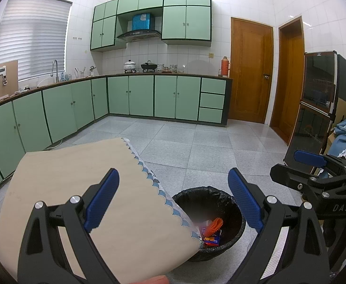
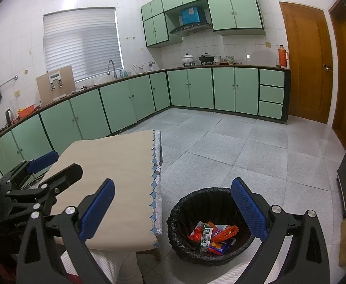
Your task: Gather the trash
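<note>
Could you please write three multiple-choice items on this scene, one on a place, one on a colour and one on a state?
1. Where does the trash bin stand?
A. on the floor beside the table
B. on the counter
C. under the window

2. What colour is the bin's liner?
A. white
B. black
C. green

3. How are the left gripper and right gripper?
A. both open and empty
B. both shut on trash
C. only the left holds something

Answers:
1 A, it sits on the tiles at the table's corner.
2 B, the bag over the rim is black.
3 A, their fingers are spread with nothing between.
</note>
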The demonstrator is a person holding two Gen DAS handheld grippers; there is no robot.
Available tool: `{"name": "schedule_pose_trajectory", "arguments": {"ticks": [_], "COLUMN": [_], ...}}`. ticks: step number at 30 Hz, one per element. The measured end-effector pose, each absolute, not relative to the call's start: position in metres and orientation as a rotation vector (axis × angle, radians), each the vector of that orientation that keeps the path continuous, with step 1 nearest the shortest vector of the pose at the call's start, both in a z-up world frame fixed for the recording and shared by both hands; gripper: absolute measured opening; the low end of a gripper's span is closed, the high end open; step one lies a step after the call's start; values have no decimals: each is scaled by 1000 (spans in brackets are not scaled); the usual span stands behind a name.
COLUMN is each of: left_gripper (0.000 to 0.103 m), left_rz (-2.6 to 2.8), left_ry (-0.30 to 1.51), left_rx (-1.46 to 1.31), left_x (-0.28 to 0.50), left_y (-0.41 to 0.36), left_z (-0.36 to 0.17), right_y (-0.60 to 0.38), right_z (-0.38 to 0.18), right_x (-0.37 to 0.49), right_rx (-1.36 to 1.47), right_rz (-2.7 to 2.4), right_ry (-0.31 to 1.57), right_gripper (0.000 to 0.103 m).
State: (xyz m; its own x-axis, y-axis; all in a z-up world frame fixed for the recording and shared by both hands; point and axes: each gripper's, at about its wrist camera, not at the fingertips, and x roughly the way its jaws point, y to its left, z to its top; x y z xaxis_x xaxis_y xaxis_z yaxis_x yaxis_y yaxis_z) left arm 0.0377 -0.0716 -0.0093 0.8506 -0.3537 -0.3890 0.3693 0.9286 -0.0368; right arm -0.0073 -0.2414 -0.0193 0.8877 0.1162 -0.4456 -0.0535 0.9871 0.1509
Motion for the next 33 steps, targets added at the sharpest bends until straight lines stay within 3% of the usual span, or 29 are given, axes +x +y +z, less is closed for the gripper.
{"name": "schedule_pose_trajectory", "arguments": {"ticks": [33], "left_gripper": [90], "left_rz": [-377], "left_ry": [403], "left_rx": [38], "left_x": [40], "left_y": [-70], "left_z": [-8], "right_y": [-240], "right_z": [-23], "right_x": [-5], "right_rx": [137], "right_rz": [90], "right_ry": [468], "right_gripper": [97]}}
